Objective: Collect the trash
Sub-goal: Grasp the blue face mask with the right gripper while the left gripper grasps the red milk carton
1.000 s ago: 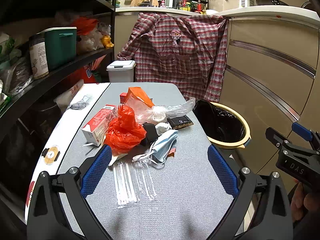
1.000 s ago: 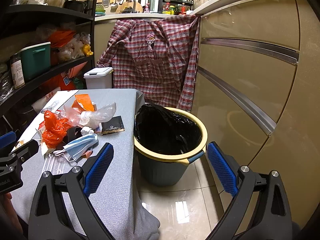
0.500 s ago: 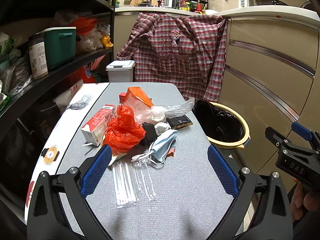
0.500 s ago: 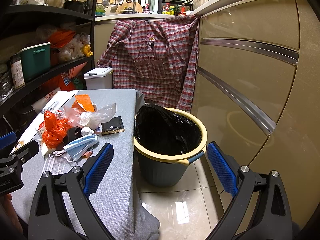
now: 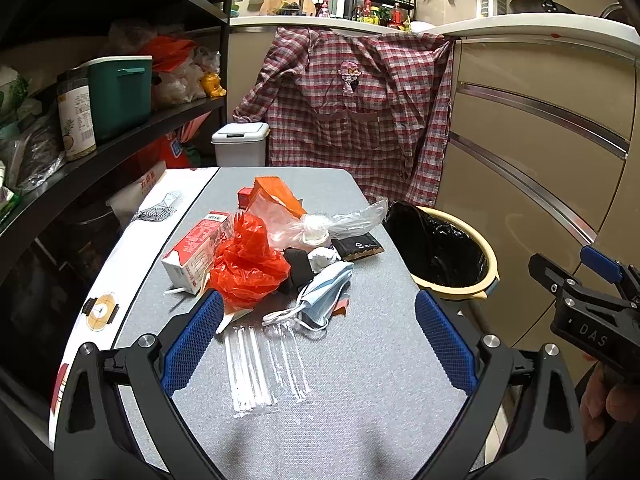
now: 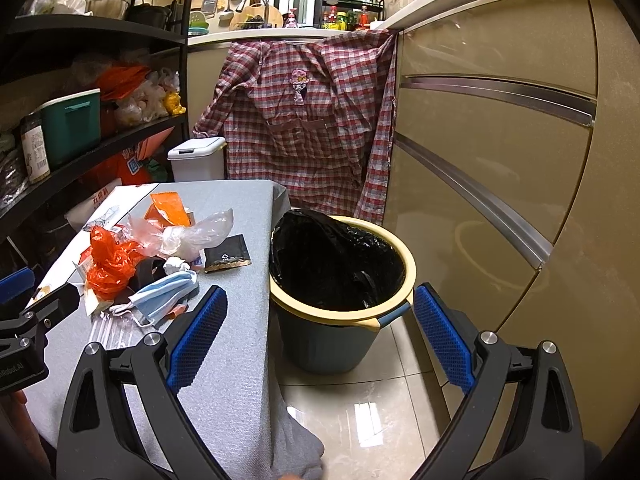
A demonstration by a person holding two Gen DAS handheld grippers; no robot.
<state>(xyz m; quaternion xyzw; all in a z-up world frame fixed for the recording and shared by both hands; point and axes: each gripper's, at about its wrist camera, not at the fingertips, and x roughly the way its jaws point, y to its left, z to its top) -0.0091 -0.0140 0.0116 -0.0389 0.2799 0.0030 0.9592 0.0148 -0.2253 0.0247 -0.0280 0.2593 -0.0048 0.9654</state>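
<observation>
While the left gripper (image 5: 316,340) hangs low over the grey-covered table (image 5: 360,380), its blue-padded fingers (image 5: 192,338) spread wide and empty, a clear ribbed wrapper (image 5: 264,360) lies flat just ahead between them; beyond it a crumpled blue face mask (image 5: 326,292) touches a red plastic bag (image 5: 248,264), with a red-and-white carton (image 5: 196,252) just beside the bag on the left; farther on sit a black sachet (image 5: 358,246), a clear bag (image 5: 320,226) and an orange packet (image 5: 276,194). To the right, the right gripper (image 6: 316,340) is held at the table edge, its fingers likewise wide apart and holding nothing; past them stands the trash bin (image 6: 332,344) on the tiled floor, black-lined, yellow-rimmed, just beside the table; a plaid shirt (image 6: 304,120) hangs behind it.
</observation>
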